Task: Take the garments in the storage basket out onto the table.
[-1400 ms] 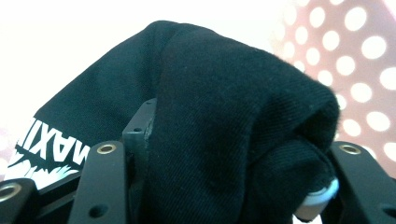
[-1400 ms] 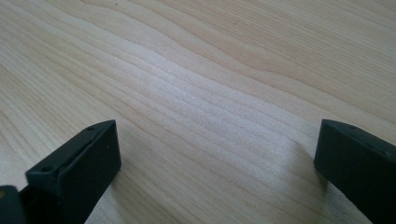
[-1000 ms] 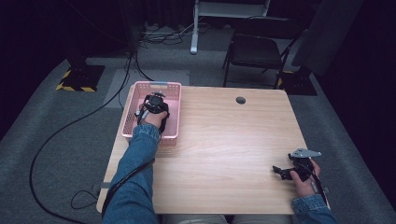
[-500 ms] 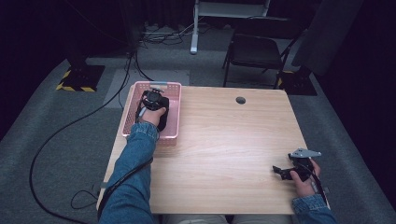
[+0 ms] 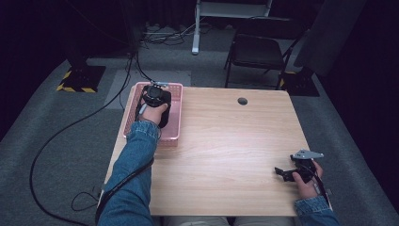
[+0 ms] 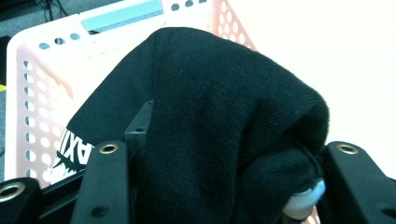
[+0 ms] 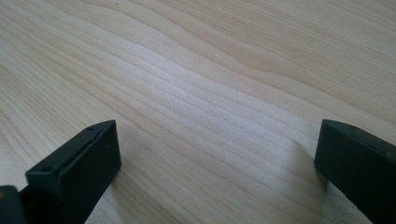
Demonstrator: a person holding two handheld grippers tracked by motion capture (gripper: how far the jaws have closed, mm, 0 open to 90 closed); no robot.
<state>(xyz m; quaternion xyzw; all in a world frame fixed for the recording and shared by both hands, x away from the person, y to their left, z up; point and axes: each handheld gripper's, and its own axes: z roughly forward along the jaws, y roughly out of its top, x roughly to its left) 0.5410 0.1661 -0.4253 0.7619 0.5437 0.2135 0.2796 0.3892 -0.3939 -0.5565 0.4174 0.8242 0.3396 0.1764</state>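
My left gripper [image 5: 155, 93] hangs over the pink basket [image 5: 176, 123] at the table's far left, shut on a bunched black cloth [image 5: 164, 117]. In the left gripper view the black cloth [image 6: 224, 116] bulges up between the two jaws and carries some white print at its lower left. Behind it rises the perforated wall of the pink basket [image 6: 32, 93]. A small white rounded part peeks out under the cloth by the right jaw. My right gripper [image 5: 283, 172] rests near the table's front right corner. Its jaws stand wide apart over bare wood, and my right gripper [image 7: 217, 158] holds nothing.
The wooden table [image 5: 226, 141] has a small dark hole [image 5: 242, 100] near its far edge. A black chair [image 5: 256, 52] stands behind the table. Cables [image 5: 70, 127] trail over the grey floor at the left.
My left gripper has risen a little over the basket with the black cloth in its jaws. The right hand has kept still.
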